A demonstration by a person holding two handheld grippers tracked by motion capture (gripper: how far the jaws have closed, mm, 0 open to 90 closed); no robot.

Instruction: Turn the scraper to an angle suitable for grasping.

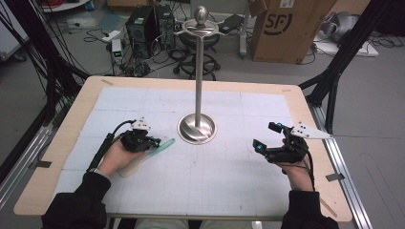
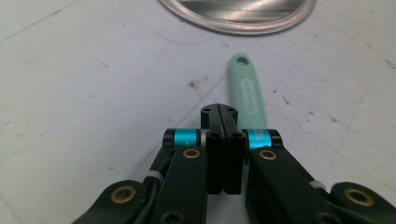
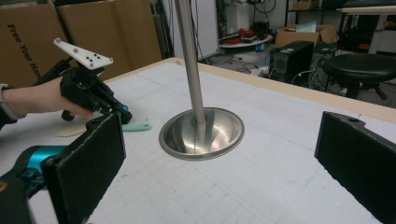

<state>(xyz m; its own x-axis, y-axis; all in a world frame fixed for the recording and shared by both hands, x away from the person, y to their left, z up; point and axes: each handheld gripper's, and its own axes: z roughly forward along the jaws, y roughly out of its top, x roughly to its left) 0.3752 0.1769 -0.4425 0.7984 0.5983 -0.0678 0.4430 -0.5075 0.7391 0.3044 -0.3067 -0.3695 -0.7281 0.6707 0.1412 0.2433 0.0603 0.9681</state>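
left hand-held gripper (image 2: pixel 223 114) clenched on flat mint plastic handle (image 2: pixel 247 88), centre frame; right hand-held gripper (image 3: pixel 219 154) released, foam pads apart; polished steel stand (image 1: pixel 197 128) centre.

Room inventory: grey floor (image 1: pixel 43 95) strewn with black cables (image 1: pixel 95 33); two black computer towers (image 1: pixel 152 24) and a black round stool (image 1: pixel 198 45) beyond the table's far edge; a large cardboard box (image 1: pixel 286 28) marked "SF" at upper right. Work surface: light wooden table (image 1: pixel 67 129) covered by a white gridded mat (image 1: pixel 229 176), flanked by black frame struts (image 1: pixel 344 52) and aluminium rails (image 1: pixel 348 186). Further cardboard boxes (image 3: pixel 93 32) stand along the wall in the right gripper view.
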